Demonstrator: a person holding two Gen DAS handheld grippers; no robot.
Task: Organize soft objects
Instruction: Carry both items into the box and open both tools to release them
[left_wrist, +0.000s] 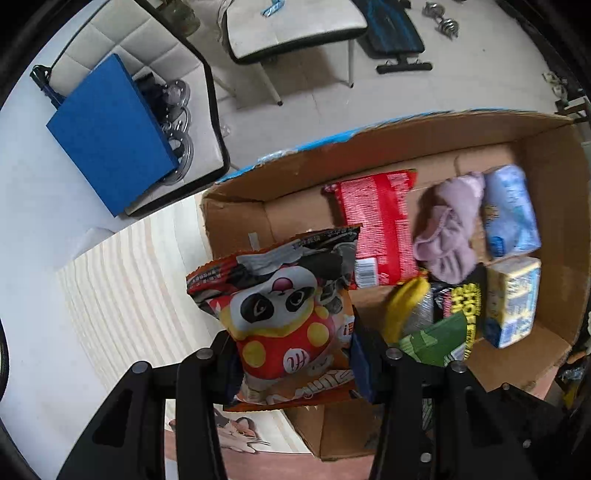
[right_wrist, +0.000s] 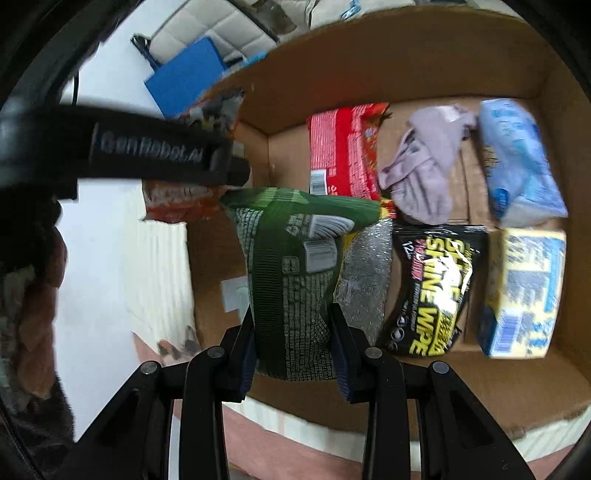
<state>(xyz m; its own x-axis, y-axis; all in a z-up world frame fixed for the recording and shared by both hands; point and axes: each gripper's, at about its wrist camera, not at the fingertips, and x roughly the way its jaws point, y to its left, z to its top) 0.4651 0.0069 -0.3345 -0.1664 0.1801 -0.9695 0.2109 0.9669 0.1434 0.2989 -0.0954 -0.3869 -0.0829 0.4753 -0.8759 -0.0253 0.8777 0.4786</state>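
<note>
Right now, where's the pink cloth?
In the box, toward its far wall in both views: the pink cloth lies between the red packet and the blue tissue pack.

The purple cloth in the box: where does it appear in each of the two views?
Left wrist view: the purple cloth lies right of centre, between the red packet and the blue tissue pack.
Right wrist view: the cloth is upper right, again between the red packet and the blue tissue pack.
Shared landmark: the red packet.
</note>
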